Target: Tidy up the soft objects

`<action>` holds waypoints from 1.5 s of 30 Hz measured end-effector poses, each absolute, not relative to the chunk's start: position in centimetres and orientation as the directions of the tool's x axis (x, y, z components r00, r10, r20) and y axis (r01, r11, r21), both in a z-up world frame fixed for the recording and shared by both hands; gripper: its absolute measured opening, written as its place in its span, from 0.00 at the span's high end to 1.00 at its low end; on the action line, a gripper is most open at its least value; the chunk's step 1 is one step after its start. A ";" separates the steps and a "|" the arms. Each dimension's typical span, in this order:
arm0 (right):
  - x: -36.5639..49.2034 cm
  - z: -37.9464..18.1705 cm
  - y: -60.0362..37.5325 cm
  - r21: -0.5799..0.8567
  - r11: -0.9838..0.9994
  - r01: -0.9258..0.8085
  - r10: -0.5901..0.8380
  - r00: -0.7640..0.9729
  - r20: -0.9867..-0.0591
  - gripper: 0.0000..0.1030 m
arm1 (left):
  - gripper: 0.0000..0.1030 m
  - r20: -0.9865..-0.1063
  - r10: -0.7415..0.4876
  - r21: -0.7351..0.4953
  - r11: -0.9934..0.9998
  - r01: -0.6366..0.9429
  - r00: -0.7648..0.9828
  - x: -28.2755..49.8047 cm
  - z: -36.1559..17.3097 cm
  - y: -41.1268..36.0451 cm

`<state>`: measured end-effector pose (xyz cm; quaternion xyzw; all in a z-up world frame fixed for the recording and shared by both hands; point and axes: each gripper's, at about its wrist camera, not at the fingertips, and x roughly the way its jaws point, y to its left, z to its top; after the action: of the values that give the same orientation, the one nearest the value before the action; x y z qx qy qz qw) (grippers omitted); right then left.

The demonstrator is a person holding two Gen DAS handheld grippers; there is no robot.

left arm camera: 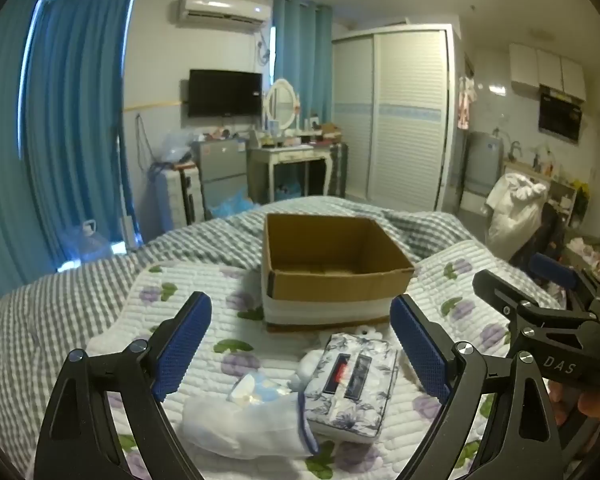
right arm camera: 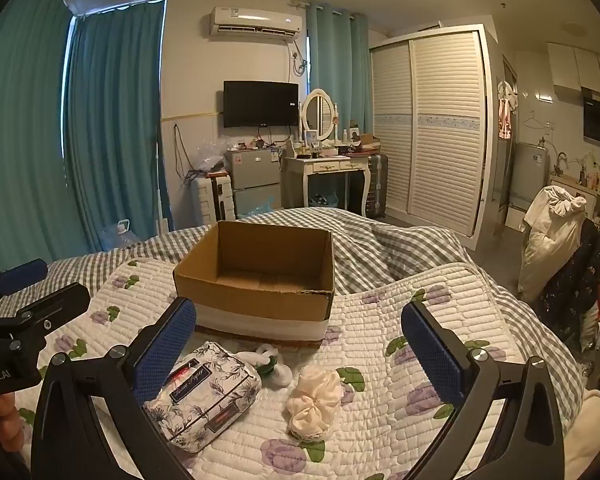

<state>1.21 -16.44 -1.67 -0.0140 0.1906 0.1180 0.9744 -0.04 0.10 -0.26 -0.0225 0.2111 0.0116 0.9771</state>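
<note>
Tissue pack near cardboard box, scrunchie beside, both tongs wide

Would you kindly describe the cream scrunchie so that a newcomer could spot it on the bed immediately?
Start at the open brown cardboard box on the white quilted bedspread with purple flowers. In front of it and to the right lies the cream ruffled fabric scrunchie, right of the floral-print tissue pouch. Unlike the flat, patterned pouch and the white knotted item behind, it is plain, puffy and gathered.
</note>
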 end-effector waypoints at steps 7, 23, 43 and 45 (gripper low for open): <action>1.3 -2.1 -16.2 0.017 0.971 -0.237 0.226 0.898 -0.378 0.00 | 0.10 -0.416 0.005 -0.036 0.999 -0.022 0.909 0.1 -0.5 -0.2; 1.3 -2.0 -16.3 0.016 0.971 -0.238 0.226 0.897 -0.380 0.00 | 0.10 -0.418 0.006 -0.033 0.999 -0.022 0.909 0.1 -0.6 -0.3; 1.6 -1.7 -16.2 0.012 0.970 -0.242 0.228 0.894 -0.386 0.00 | 0.10 -0.425 0.011 -0.031 0.999 -0.026 0.905 -0.1 -1.1 -0.3; 1.6 -1.7 -16.2 0.012 0.970 -0.242 0.228 0.894 -0.386 0.00 | 0.10 -0.425 0.010 -0.031 0.999 -0.026 0.905 -0.1 -1.1 -0.3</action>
<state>1.56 -16.17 -1.68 -0.0180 0.1960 0.1208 0.9730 -0.07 -0.30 -1.10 -0.0180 0.2176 0.0091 0.9758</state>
